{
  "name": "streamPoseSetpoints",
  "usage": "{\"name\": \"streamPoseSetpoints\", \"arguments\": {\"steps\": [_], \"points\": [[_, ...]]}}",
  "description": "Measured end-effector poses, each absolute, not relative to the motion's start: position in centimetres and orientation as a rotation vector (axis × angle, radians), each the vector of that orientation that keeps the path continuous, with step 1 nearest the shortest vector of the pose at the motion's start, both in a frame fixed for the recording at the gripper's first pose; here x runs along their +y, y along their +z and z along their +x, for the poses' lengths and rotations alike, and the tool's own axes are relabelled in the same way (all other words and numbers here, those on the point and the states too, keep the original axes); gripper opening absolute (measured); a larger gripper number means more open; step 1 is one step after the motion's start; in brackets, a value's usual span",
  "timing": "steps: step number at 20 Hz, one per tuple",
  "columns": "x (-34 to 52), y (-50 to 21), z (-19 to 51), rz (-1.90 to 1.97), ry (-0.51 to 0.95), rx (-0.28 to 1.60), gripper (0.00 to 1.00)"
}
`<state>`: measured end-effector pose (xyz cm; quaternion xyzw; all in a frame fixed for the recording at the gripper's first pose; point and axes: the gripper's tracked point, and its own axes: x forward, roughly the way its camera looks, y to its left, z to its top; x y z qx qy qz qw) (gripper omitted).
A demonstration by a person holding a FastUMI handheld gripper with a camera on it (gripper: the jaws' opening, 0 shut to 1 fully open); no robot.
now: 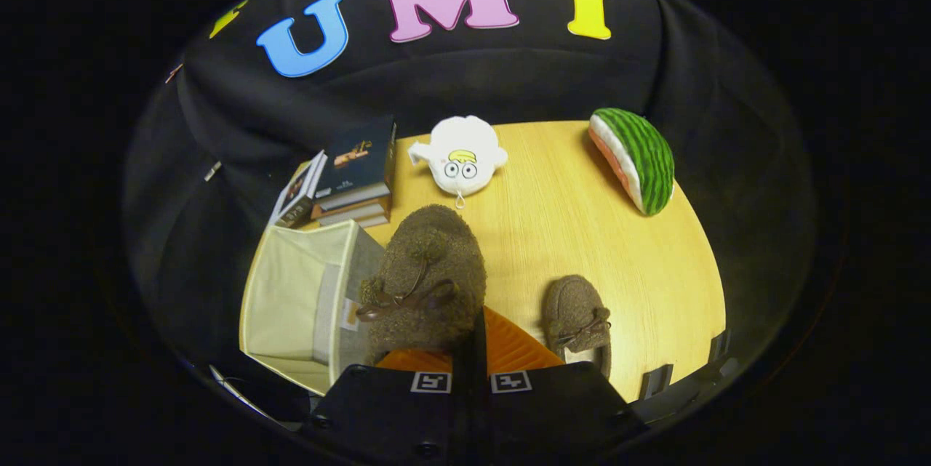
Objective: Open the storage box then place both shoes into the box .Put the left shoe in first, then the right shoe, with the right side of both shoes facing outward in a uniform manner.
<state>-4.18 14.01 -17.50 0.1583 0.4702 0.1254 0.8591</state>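
Observation:
A brown fuzzy shoe (429, 277) with a small bow hangs lifted above the table, its heel end clamped in my gripper (471, 346), whose fingers are shut on it. Its toe points away from me. Just left of it stands the open cream fabric storage box (291, 299), its inside bare as far as I can see. The second brown shoe (578, 320) lies on the wooden table (582, 233) to the right of my fingers, toe pointing away.
A stack of books (353, 175) sits behind the box. A white plush toy (462, 157) lies beyond the held shoe, and a watermelon-slice plush (636, 157) rests at the far right of the table.

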Motion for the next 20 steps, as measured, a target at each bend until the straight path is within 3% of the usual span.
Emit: {"name": "streamPoseSetpoints", "arguments": {"steps": [9, 20], "points": [[23.4, -7.8, -2.1, 0.424, 0.363, 0.961, 0.05], [33.1, -13.2, -4.2, 0.401, 0.339, 1.144, 0.05]]}}
